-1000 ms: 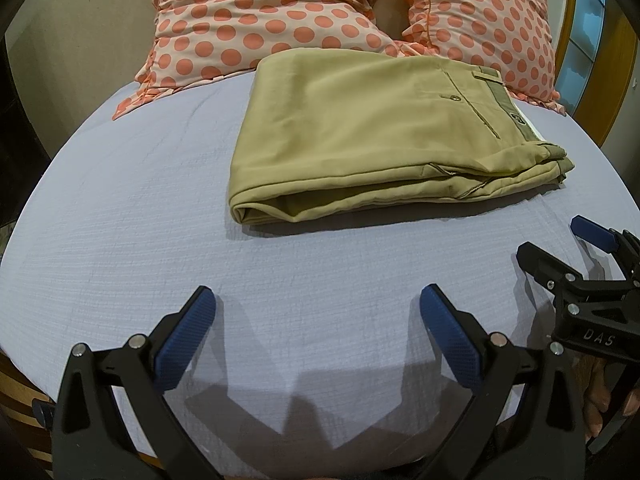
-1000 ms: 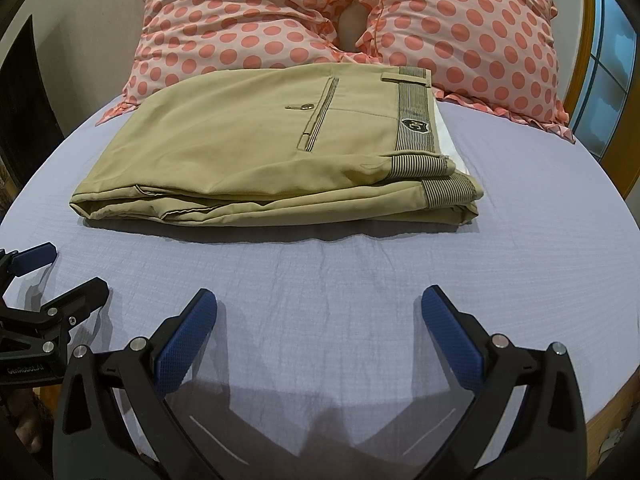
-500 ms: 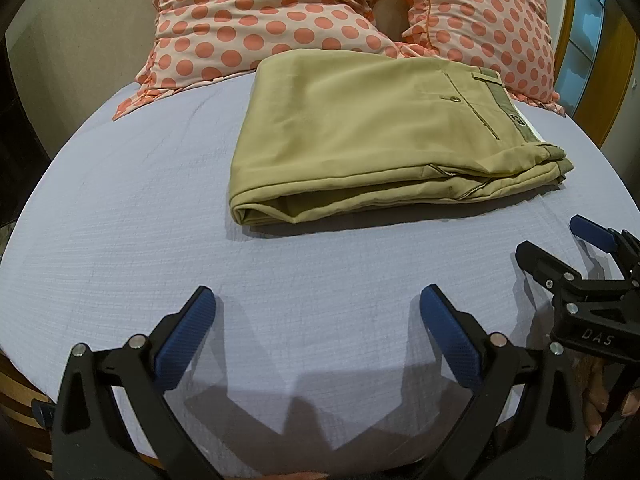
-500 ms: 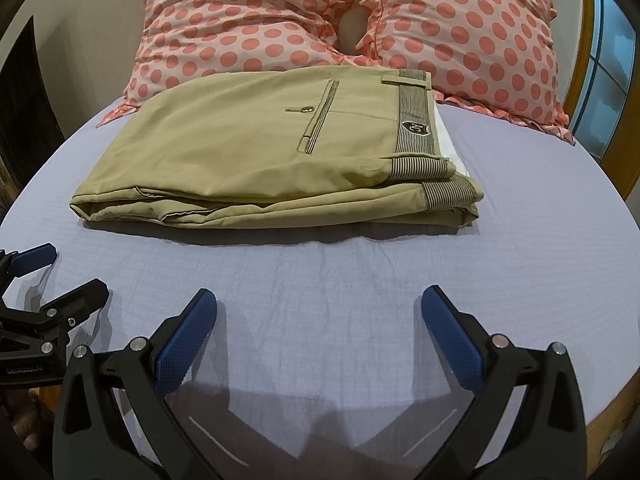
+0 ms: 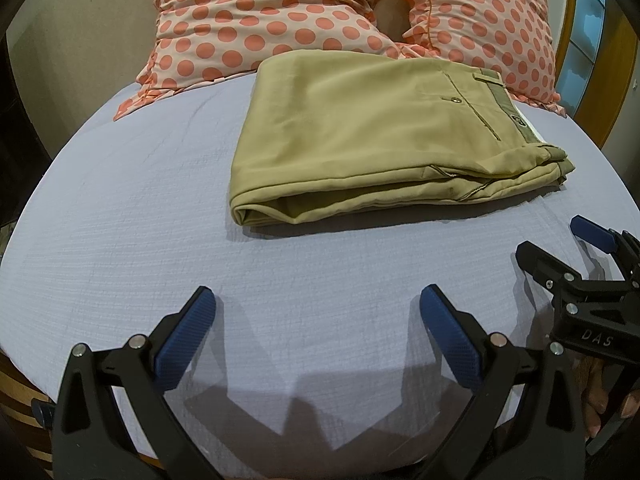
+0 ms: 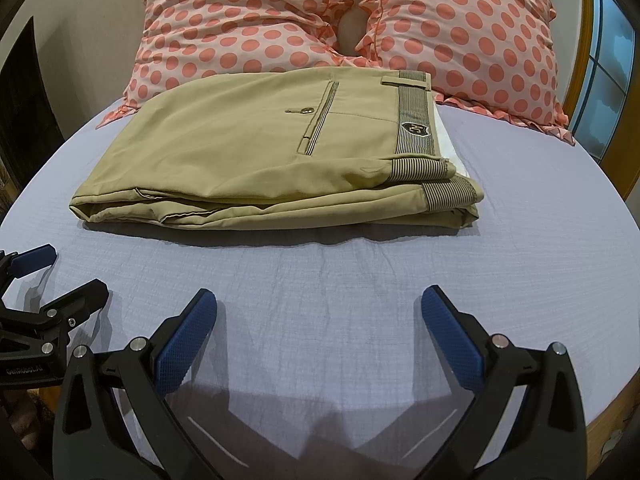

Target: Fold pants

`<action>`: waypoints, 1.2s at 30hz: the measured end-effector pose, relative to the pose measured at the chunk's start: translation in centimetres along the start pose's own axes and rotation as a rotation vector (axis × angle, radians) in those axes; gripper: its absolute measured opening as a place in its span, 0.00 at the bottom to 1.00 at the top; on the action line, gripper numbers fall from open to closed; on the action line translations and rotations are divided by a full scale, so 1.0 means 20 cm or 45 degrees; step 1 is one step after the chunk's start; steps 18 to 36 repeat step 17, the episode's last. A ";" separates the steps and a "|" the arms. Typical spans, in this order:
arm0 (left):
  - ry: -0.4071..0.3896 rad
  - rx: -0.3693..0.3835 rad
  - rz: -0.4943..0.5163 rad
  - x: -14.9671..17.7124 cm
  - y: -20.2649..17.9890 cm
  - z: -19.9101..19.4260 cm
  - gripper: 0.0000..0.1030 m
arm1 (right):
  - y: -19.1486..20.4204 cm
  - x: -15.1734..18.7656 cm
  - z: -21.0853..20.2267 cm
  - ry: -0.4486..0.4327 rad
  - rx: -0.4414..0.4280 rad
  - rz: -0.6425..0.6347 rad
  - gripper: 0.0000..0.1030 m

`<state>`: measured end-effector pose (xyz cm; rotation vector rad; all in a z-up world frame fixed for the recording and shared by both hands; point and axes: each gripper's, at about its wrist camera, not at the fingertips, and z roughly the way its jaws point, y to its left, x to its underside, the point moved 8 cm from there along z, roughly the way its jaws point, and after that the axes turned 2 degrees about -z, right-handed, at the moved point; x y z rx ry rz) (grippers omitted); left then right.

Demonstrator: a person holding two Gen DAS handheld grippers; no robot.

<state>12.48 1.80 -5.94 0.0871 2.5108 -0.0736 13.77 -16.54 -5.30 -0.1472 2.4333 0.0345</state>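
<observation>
Currently the pants [image 6: 272,160] lie folded on the bed [image 6: 360,300], before the pillows [image 6: 460,24]. Both grippers, left [image 5: 316,324] and right [image 6: 318,322], gape wide, empty. Soft, light cloth: grip at folded edges.

Folded pants [image 5: 372,136] on bed [image 5: 140,208], left tongs [image 5: 316,320] spread (empty)

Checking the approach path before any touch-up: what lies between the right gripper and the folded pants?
Only bare lavender bedsheet lies between the open right gripper and the folded pants, as the right wrist view shows.
</observation>
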 end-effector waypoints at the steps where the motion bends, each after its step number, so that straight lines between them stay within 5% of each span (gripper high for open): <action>1: 0.001 -0.001 -0.001 0.00 0.00 0.00 0.98 | 0.00 0.00 0.00 0.000 0.000 0.000 0.99; 36: 0.000 -0.006 -0.001 0.00 -0.01 0.01 0.98 | 0.00 -0.01 0.01 -0.003 0.001 0.002 0.99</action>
